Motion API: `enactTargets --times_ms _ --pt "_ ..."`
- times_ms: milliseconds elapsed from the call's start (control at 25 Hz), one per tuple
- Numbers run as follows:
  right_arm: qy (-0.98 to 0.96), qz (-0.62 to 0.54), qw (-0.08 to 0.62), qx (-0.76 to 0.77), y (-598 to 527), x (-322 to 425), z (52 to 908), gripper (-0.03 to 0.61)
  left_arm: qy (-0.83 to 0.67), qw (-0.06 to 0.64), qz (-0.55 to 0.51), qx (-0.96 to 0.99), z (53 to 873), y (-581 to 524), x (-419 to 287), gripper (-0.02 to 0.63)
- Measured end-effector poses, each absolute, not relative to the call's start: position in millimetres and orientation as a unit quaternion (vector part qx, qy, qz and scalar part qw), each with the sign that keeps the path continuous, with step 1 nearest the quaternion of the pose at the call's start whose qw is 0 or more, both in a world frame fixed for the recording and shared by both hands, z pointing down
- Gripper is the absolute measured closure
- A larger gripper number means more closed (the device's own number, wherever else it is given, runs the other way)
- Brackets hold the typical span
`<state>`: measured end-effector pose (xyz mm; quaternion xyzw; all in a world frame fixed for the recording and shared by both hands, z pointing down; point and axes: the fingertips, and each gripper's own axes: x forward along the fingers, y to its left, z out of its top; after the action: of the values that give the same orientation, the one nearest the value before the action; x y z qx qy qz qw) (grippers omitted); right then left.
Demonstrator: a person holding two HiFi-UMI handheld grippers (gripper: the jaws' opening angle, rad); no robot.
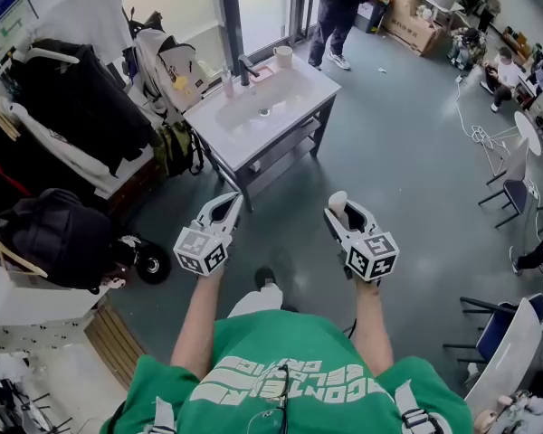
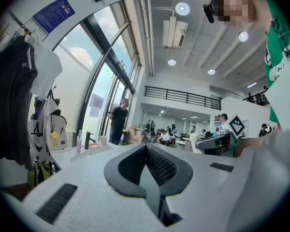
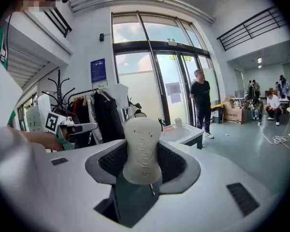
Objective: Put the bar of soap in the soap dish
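A pale, waisted bar of soap (image 3: 142, 138) stands upright between the pads of my right gripper (image 3: 141, 158), which is shut on it. In the head view the soap (image 1: 338, 202) sticks out of the right gripper (image 1: 343, 217) above the grey floor. My left gripper (image 1: 230, 202) is level beside it, and its jaws (image 2: 146, 148) meet with nothing between them. Ahead stands a white sink table (image 1: 294, 93) with a pink soap dish (image 1: 261, 73) beside the dark faucet (image 1: 244, 69). Both grippers are well short of the table.
A cup (image 1: 283, 56) and a bottle (image 1: 226, 82) stand on the sink top. Hanging coats (image 1: 72, 98) and backpacks (image 1: 167, 70) crowd the left side. A person (image 1: 337, 12) stands by the glass doors. Chairs (image 1: 516, 193) and a floor cable (image 1: 484, 136) are at the right.
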<state>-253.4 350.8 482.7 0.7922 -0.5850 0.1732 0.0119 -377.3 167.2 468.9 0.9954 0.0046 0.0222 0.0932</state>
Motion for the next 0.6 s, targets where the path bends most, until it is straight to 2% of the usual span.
enactTargets --times_ms 600 --pt "-0.567 0.166 0.012 0.807 287 -195 478 0.385 0.041 0.091 0.021 0.995 470 107 -305 0.606"
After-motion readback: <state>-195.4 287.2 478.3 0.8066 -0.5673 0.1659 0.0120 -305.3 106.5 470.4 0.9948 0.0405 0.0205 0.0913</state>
